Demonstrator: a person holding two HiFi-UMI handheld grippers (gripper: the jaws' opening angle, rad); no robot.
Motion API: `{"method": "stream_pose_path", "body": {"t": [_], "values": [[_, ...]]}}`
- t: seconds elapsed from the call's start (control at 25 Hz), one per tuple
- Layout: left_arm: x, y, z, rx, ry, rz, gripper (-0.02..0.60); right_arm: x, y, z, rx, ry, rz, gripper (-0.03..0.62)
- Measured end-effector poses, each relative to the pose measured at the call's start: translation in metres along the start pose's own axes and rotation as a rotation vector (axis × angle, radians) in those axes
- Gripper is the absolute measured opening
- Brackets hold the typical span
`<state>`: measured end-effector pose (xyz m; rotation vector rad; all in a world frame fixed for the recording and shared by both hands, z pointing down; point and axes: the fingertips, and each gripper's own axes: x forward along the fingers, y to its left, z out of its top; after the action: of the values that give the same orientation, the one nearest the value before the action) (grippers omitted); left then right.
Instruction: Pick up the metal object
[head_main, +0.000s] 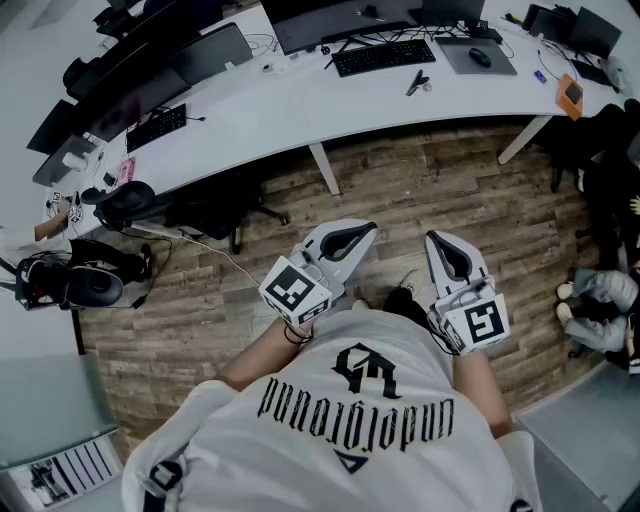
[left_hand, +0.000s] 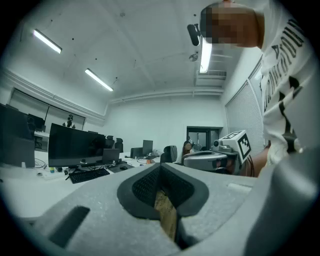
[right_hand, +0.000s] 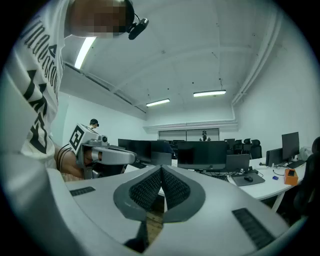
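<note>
2 grippers, jaws pressed shut, empty, level at the waist.
Above the floor (head_main: 200, 300), the left gripper (head_main: 362, 234) and right gripper (head_main: 438, 242) have nothing in reach; the likely metal object (head_main: 417, 83) lies far ahead on the white desk (head_main: 300, 110), beside the keyboard (head_main: 383, 57).

White desk (head_main: 300, 105): keyboard (head_main: 383, 57), mouse pad (head_main: 478, 57), metal object (head_main: 417, 83).

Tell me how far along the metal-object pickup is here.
Done: nothing yet. In hand: nothing; the left gripper and right gripper are both shut and empty, held over the wooden floor. Left: everything. A small metal-looking tool lies on the white desk beside the keyboard, apart from both grippers; approach, open, grasp and lift remain.
</note>
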<state>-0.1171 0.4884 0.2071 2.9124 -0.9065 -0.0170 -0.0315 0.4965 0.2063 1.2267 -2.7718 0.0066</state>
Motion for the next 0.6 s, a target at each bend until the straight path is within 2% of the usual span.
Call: {"method": "stream_pose_path", "body": {"t": [0.28,0.6], "values": [[0.039,0.012,-0.002,0.001,0.016,0.0,0.014,0.001,-0.045,-0.004,0.012,-0.002,-0.015,0.014],[0.12,0.038,-0.006,0.008,0.051,0.017,0.015,-0.005,-0.148,-0.009,0.044,-0.025,-0.053,0.014]]}}
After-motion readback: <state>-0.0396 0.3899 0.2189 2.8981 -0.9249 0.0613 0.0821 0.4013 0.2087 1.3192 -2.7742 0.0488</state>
